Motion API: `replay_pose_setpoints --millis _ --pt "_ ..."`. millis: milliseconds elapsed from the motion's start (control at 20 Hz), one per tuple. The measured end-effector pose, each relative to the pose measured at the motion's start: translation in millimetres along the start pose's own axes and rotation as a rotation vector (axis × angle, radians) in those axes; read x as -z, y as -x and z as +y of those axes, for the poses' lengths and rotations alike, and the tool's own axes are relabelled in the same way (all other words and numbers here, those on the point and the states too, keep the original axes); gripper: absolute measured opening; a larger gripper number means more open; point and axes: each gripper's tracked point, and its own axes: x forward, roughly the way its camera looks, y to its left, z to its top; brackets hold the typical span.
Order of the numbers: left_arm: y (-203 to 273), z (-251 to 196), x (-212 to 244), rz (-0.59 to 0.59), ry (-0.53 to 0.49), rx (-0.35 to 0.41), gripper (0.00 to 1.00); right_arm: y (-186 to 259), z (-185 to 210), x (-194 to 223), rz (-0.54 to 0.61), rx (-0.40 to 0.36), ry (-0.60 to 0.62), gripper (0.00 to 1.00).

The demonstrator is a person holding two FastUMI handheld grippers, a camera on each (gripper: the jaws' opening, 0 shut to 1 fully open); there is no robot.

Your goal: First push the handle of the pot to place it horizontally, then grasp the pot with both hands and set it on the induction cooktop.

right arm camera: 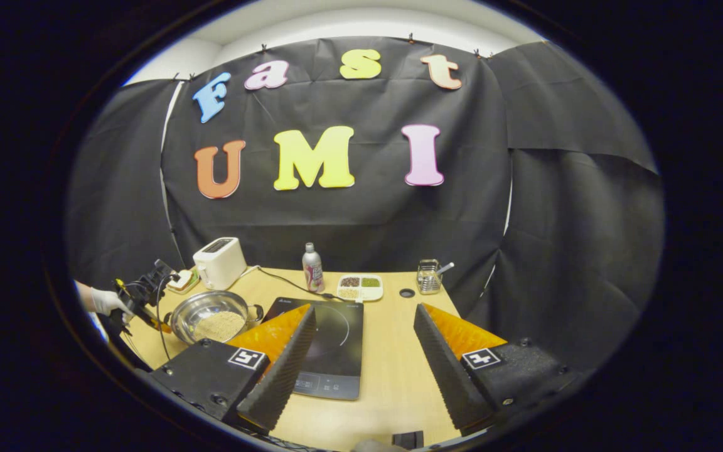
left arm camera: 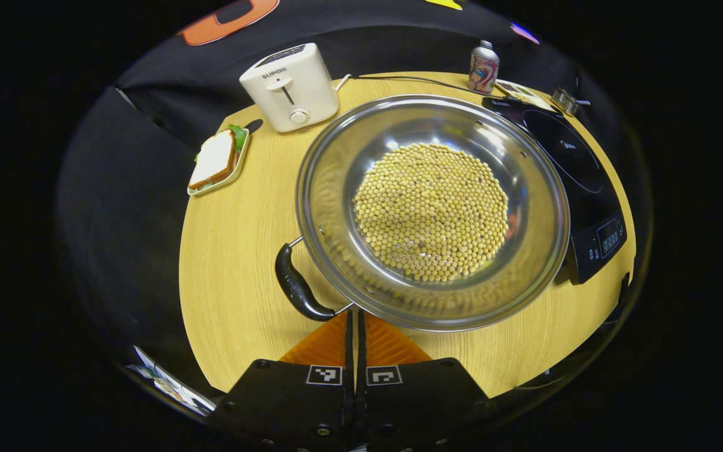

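Wood table (right arm camera: 393,370): pot (left arm camera: 432,212), cooktop (right arm camera: 330,345), toaster (left arm camera: 289,86), sandwich plate (left arm camera: 217,162), bottle (left arm camera: 483,66).

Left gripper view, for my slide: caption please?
Closed left gripper beside the bean-filled pot's handle, induction cooktop behind.

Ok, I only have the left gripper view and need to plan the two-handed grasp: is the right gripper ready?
Observer: The right gripper has its jaws wide open and holds nothing.
Operator: Where is it aimed?
Observer: At the induction cooktop, which sits between its jaws; the pot lies off to one side.
Operator: Is there a second handle for it to take?
Observer: Yes, a handle sticks out of the pot's side that faces the cooktop.
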Motion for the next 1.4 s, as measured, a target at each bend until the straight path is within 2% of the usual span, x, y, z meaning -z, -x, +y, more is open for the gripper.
replay_pose_setpoints --millis 350,700,1400 --pt "-9 20 -16 -0.025 0.073 0.011 0.00 8 2 -2 -0.006 0.000 0.010 0.97" --pt "-22 39 -32 -0.026 0.103 -0.020 0.00 11 -2 -4 0.002 0.014 0.034 0.96" --pt "-37 55 -52 -0.028 0.158 -0.005 0.00 8 6 -5 0.014 0.015 0.053 0.99"
